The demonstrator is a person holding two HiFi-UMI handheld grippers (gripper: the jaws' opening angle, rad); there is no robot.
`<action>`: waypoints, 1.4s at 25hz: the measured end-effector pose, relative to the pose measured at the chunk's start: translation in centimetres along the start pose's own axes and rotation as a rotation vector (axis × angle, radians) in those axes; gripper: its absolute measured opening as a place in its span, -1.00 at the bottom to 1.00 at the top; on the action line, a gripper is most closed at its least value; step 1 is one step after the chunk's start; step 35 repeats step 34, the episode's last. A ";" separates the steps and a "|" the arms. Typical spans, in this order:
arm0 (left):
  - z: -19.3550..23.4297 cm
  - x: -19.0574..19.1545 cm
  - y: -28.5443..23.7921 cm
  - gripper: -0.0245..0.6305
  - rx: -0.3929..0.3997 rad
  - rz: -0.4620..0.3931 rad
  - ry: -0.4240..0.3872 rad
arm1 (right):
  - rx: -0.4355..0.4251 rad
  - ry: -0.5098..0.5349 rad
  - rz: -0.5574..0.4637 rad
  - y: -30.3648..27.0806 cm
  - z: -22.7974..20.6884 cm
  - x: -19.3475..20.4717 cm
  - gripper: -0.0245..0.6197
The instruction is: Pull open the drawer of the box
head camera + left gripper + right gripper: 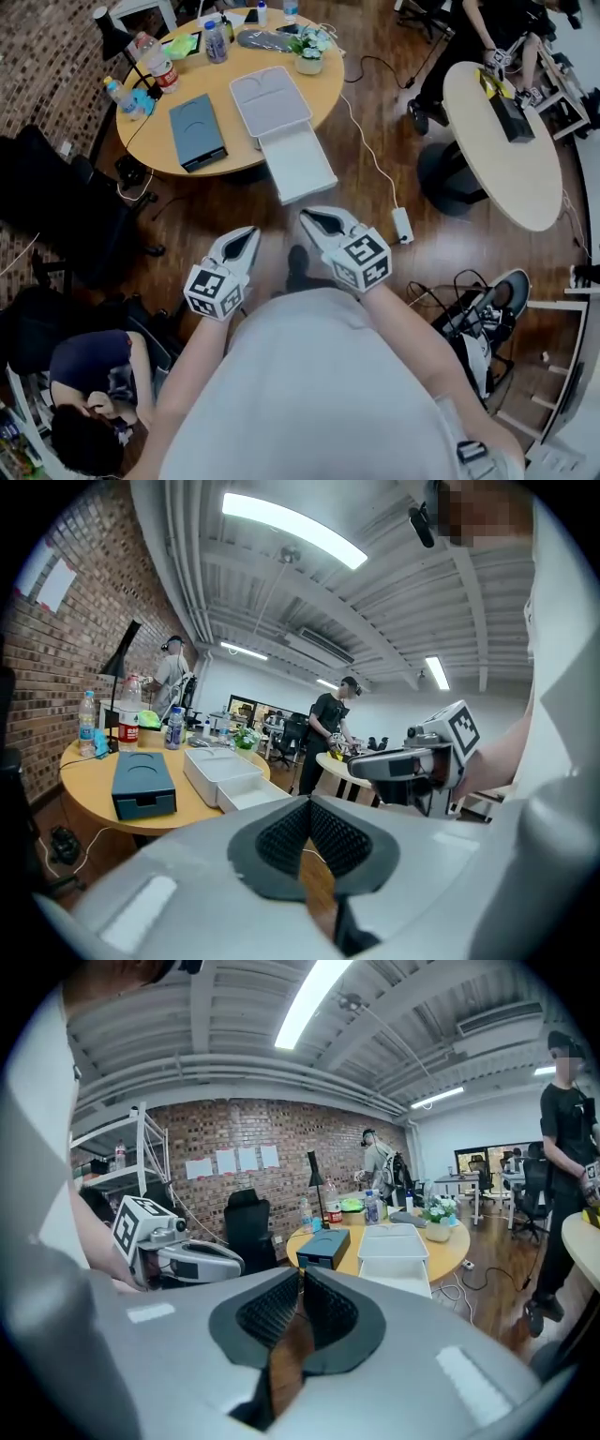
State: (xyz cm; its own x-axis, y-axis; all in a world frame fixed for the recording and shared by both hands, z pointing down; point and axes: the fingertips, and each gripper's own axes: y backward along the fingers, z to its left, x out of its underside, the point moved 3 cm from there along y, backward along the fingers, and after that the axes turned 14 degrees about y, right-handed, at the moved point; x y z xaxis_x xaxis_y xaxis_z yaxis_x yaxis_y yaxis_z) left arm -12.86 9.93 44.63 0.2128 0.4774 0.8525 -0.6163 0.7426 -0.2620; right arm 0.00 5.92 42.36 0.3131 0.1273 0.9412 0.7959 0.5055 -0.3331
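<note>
I hold both grippers close to my chest, well back from the table [323, 94]. The left gripper [247, 232] has its jaws pressed together with nothing between them. The right gripper [308, 217] is likewise closed and empty. The white box [270, 98] sits on the table beside a blue box [197, 131]. Its drawer [298, 161] stands pulled out past the table's edge, toward me.

- Round wooden table [328, 94], set on dark wood floor [225, 211].
- Bore a white box [270, 98], drawer [298, 161] pulled out past the edge.
- Held a dark box [197, 131], bottles [216, 42], a potted plant [309, 52].
</note>
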 end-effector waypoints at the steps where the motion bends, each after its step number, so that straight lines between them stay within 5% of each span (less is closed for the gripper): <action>1: 0.1 0.0 0.5 -0.91 -0.004 -0.007 0.001 | -0.004 0.007 -0.006 -0.2 0.3 -0.4 -0.86; 12: 0.2 -0.1 4.1 -0.91 -0.056 -0.058 0.013 | -0.028 0.092 -0.045 0.2 3.0 -2.5 -0.90; 18: -0.5 0.7 4.7 -0.91 -0.065 -0.067 0.024 | -0.046 -0.026 -0.092 1.1 3.5 -3.2 -0.90; 35: -1.8 2.4 5.6 -0.91 -0.042 -0.033 0.023 | -0.007 -0.027 -0.075 2.6 4.9 -1.9 -0.90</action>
